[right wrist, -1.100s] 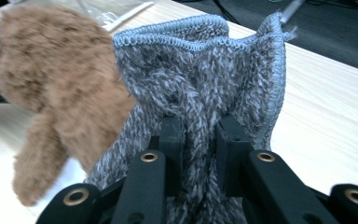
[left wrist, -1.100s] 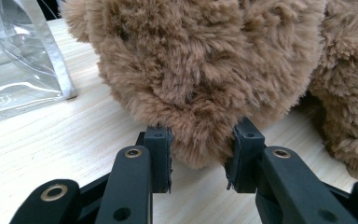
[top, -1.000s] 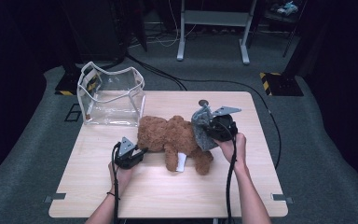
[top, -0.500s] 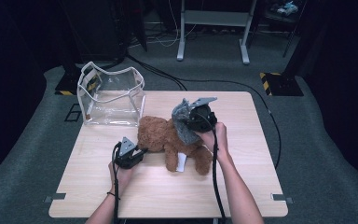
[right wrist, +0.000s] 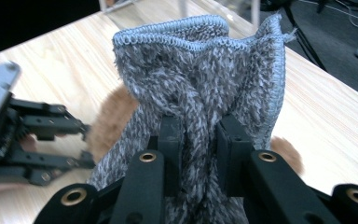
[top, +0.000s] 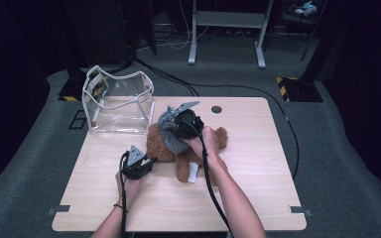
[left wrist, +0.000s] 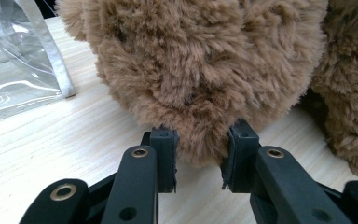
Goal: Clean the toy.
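Observation:
A brown plush teddy bear [top: 159,145] lies in the middle of the wooden table [top: 258,163]. My left gripper [top: 150,160] sits at the bear's left side. In the left gripper view it [left wrist: 200,145] is shut on a tuft of the bear's fur [left wrist: 200,70]. My right gripper [top: 177,127] hovers over the bear, shut on a bunched grey fleece cloth [top: 170,135] that hangs down onto the plush. In the right gripper view the cloth [right wrist: 200,70] stands up between the jaws of the right gripper [right wrist: 199,135], and the left gripper [right wrist: 32,135] shows blurred at the left.
A clear plastic bag [top: 119,101] with a white rim stands open at the table's back left, close to the bear. A white tag [top: 193,172] lies at the bear's front. A round cable hole [top: 216,109] is at the back edge. Cables [top: 238,88] cross the carpet behind.
My right gripper has carried the grey cloth leftwards, from the bear's right end to over its middle. The left gripper has stayed put on the bear.

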Available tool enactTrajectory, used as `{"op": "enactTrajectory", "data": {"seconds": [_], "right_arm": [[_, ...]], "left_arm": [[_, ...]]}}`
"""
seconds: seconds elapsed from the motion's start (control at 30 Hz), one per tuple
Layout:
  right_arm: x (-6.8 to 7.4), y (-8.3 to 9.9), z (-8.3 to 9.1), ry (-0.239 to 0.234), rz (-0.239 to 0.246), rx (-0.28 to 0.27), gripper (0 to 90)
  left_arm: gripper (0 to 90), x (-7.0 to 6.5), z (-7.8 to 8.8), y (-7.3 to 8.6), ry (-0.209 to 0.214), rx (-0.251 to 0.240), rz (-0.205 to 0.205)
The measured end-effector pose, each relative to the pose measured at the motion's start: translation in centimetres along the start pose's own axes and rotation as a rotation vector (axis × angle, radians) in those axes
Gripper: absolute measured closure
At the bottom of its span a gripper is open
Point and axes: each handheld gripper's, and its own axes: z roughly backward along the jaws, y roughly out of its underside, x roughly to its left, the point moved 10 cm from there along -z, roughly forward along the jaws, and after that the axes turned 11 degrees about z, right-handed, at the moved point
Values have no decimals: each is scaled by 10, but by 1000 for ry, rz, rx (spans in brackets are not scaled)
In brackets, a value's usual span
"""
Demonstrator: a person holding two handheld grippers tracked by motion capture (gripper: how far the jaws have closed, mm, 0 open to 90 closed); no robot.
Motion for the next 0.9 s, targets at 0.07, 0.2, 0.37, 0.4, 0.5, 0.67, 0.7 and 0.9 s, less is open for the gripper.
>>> {"op": "enactTrajectory", "data": {"seconds": [0.07,0.2,0.37,0.4,0.5,0.67,0.7,0.9], "right_arm": [[5,-5,-4,-6,16,-7,744],[17,-12,-13,-28,17,-18,741],[27,-12,-27,-41,36,-2,741],[27,-10,-31,-34,48,7,741],[28,-2,-37,-16,58,27,743],[25,4,-34,15,49,41,743],[23,5,-33,19,57,44,743],[7,22,-24,61,62,94,743]], "left_arm": [[702,0,0,-1,0,-4,-4],[702,1,-1,-1,-3,-13,-6],[705,1,-1,-2,-5,-21,-14],[706,1,-1,-2,-5,-19,-13],[707,1,-1,-1,-7,-12,-15],[707,0,-1,-1,-6,-12,-10],[707,1,-1,-1,-9,-14,-15],[708,0,-1,-1,-6,-14,-3]]}}
